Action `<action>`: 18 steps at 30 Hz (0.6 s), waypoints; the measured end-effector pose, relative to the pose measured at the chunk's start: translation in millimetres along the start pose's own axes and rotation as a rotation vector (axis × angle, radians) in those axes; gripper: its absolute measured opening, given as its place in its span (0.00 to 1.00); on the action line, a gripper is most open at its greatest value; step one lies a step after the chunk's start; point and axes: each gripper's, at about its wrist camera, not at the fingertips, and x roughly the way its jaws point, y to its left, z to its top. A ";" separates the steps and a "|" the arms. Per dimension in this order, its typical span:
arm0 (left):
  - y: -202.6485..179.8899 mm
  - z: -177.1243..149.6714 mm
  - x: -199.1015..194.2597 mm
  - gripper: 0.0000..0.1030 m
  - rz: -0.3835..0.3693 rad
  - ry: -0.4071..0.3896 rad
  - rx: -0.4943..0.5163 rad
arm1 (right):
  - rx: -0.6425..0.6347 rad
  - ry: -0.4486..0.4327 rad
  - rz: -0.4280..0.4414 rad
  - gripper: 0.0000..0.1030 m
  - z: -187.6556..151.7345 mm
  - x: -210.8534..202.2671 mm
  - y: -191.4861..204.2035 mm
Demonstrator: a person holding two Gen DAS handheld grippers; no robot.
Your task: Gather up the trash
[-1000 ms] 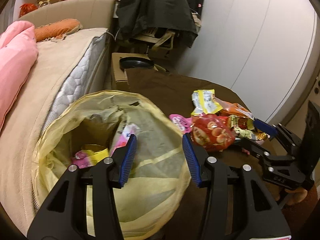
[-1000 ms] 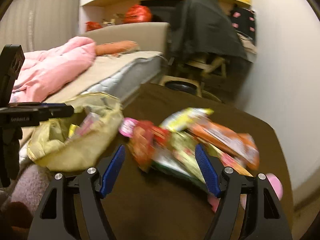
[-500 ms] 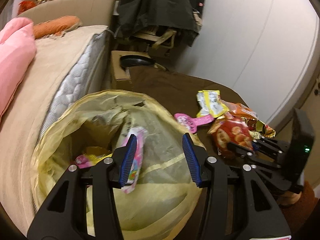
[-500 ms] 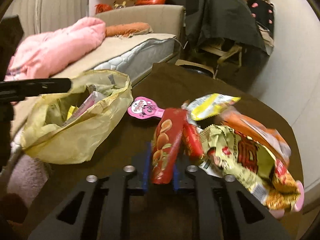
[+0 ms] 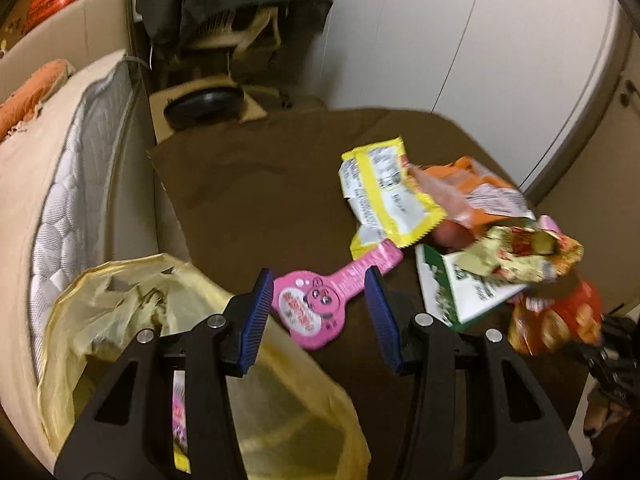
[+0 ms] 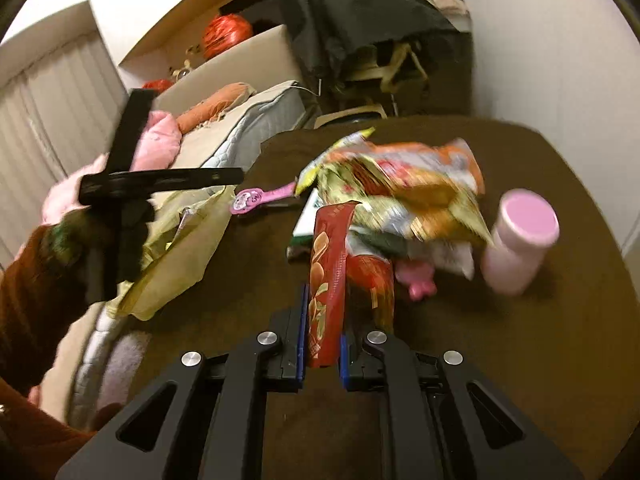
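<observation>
1. Left wrist view shows the yellow trash bag [image 5: 120, 320] at near left of the brown table [image 5: 260, 184], holding a few wrappers; I judge the job under half done.
2. Most litter remains in a pile [image 6: 400, 192] at centre-right: an orange bag [image 5: 472, 188], a yellow wrapper [image 5: 384, 192], a green-and-white box [image 5: 460, 292].
3. Right gripper [image 6: 323, 344] is clamped on a red snack packet [image 6: 326, 280], lifted at the pile's near edge.
4. Left gripper [image 5: 320, 316] hangs with jaws apart, straddling a pink wrapper [image 5: 320, 304] beside the bag's rim.
</observation>
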 end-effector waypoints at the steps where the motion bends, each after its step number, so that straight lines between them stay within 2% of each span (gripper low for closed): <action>1: -0.5 2.0 6.3 0.44 0.006 0.016 -0.001 | 0.030 -0.004 0.007 0.12 -3.5 -1.9 -6.8; 4: -4.3 4.9 21.2 0.44 0.012 0.063 0.000 | 0.088 0.007 -0.025 0.12 -12.2 -2.4 -23.5; 8: -17.4 -3.9 23.1 0.44 -0.052 0.107 -0.005 | 0.115 0.018 -0.070 0.13 -21.3 -2.5 -37.1; 9: -26.4 -9.6 22.0 0.44 -0.057 0.119 0.019 | 0.104 0.011 -0.092 0.16 -22.8 -3.4 -37.5; 11: -40.5 -18.1 19.6 0.44 -0.068 0.132 0.050 | 0.068 -0.008 -0.125 0.40 -25.4 -6.5 -37.6; 15: -68.7 -43.7 4.8 0.44 -0.167 0.148 0.079 | 0.072 -0.034 -0.141 0.42 -28.0 -15.6 -46.3; 18: -77.2 -55.6 -11.3 0.44 -0.221 0.122 0.085 | 0.075 -0.057 -0.166 0.42 -29.3 -24.9 -52.7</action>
